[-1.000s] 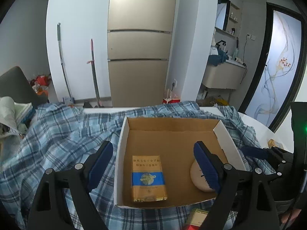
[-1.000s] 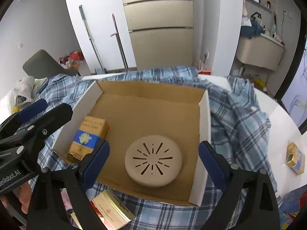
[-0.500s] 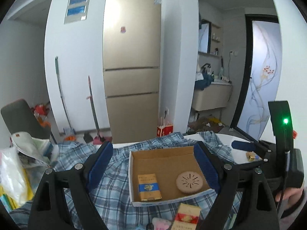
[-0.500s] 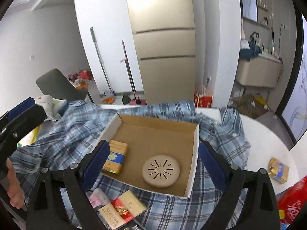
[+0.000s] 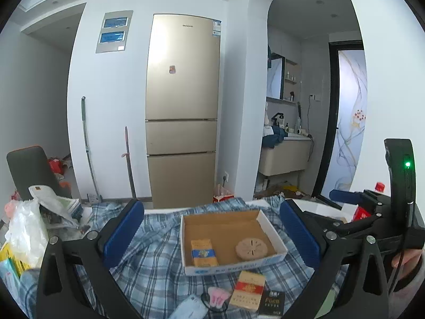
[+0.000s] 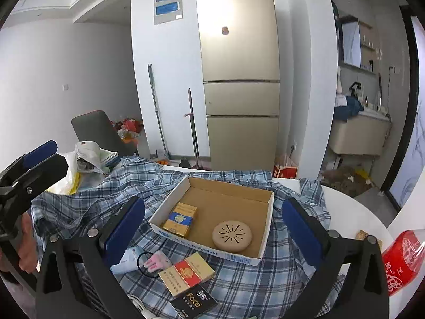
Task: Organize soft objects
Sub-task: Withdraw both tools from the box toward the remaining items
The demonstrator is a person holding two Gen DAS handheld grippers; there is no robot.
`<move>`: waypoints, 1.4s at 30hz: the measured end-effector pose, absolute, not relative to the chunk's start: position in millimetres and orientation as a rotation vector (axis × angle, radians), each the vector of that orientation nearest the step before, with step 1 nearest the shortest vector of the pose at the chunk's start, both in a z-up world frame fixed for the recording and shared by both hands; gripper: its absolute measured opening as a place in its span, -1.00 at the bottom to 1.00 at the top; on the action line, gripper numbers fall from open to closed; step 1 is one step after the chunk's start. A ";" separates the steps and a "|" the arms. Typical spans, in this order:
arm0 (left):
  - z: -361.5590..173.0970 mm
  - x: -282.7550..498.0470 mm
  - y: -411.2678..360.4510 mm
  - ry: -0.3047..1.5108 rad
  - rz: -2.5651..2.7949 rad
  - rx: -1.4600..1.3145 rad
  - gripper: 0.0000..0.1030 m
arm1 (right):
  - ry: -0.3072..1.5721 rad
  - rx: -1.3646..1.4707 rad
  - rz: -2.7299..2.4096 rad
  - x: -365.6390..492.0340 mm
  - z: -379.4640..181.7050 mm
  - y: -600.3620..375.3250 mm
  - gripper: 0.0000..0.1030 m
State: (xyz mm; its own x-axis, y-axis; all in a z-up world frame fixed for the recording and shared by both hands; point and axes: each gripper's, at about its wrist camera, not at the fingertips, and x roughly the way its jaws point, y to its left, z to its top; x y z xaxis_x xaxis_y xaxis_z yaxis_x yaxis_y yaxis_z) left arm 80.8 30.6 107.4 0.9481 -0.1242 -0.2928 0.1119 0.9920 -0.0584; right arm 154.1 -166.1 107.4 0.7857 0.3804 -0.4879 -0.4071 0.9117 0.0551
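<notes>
Whereas a second earlier both cameras sat close over the cardboard box (image 5: 233,242), each had since drawn back and risen, so the box appeared small and the whole fridge (image 5: 183,106) came into frame.

Box contents, unchanged: gold-and-blue packet (image 5: 203,252) at its left, round beige vented disc (image 5: 251,248) at its right. Box rested on a blue plaid shirt (image 5: 148,263) spread over the bench (image 6: 356,212).

Items on the shirt in front of the box: red-and-gold packet (image 6: 187,272), black packet marked "Face" (image 6: 194,299), pink soft toy (image 6: 156,261) with a black loop beside it, pale blue soft piece (image 6: 126,261) just left of the toy.

Right wrist view only: white bench top to the right, red container (image 6: 403,260) at the frame edge, small gold tin (image 6: 365,236). Left wrist view only: right gripper's body with a green light, held at far right.

Left gripper (image 5: 209,235): jaws spread wide, holding nothing, touching nothing, raised above the bench. Right gripper (image 6: 212,232): likewise spread wide, empty, clear of every item.
</notes>
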 end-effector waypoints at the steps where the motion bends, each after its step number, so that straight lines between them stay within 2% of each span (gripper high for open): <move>1: 102.5 77.4 30.9 0.309 -0.125 -0.038 1.00 | 0.513 -0.061 0.424 150.3 104.4 -166.5 0.99; 14: 38.2 58.1 41.7 0.423 -0.147 -0.031 1.00 | 0.613 -0.091 0.450 136.8 43.8 -167.6 0.99; 25: -23.5 75.9 30.4 0.526 -0.140 -0.007 1.00 | 0.725 -0.085 0.457 149.1 3.8 -164.3 0.99; 29: -26.5 76.4 28.8 0.525 -0.142 -0.007 1.00 | 0.783 -0.096 0.498 152.5 -7.2 -159.3 0.98; 33: -23.8 69.4 27.3 0.497 -0.132 0.003 1.00 | 0.834 -0.136 0.543 153.7 -15.1 -152.4 0.84; 42: -23.9 71.3 31.1 0.526 -0.170 -0.018 1.00 | 0.973 -0.397 0.707 146.6 -47.5 -128.1 0.83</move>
State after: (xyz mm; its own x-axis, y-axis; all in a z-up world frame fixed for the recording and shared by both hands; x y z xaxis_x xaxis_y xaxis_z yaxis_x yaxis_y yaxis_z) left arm 71.3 31.1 -23.9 0.8512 -0.1659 -0.4979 0.1565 0.9858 -0.0609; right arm 146.6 -128.1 -47.4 0.3687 0.3641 -0.8553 -0.7012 0.7129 0.0012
